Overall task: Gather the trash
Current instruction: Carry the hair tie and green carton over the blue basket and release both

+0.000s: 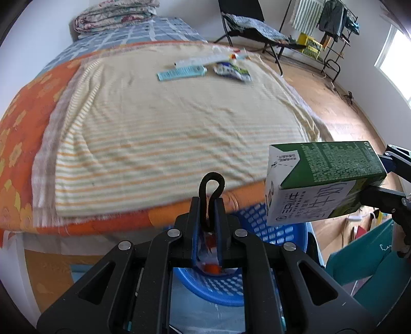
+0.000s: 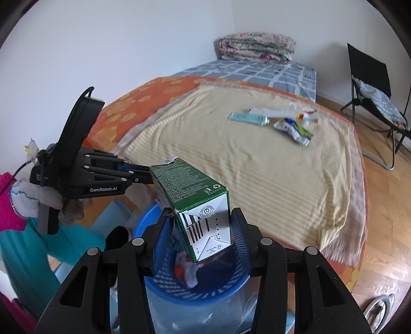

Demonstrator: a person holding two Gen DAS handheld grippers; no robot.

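bed (image 1: 179, 123) is covered by a striped yellow sheet (image 2: 269, 167) over an orange floral cover (image 1: 23, 133) and a blue checked one (image 2: 262, 70). a folded quilt (image 1: 115, 15) is laid at the far end. a teal tube (image 1: 181, 72), a white tube (image 2: 272, 112) and wrappers (image 1: 232, 70) are scattered on the sheet.

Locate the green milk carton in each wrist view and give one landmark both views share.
Left wrist view: the green milk carton sits at the right edge, above the blue basket.
Right wrist view: carton at lower centre, held between the right gripper fingers.
Shared landmark: the folded quilt at the bed's far end.
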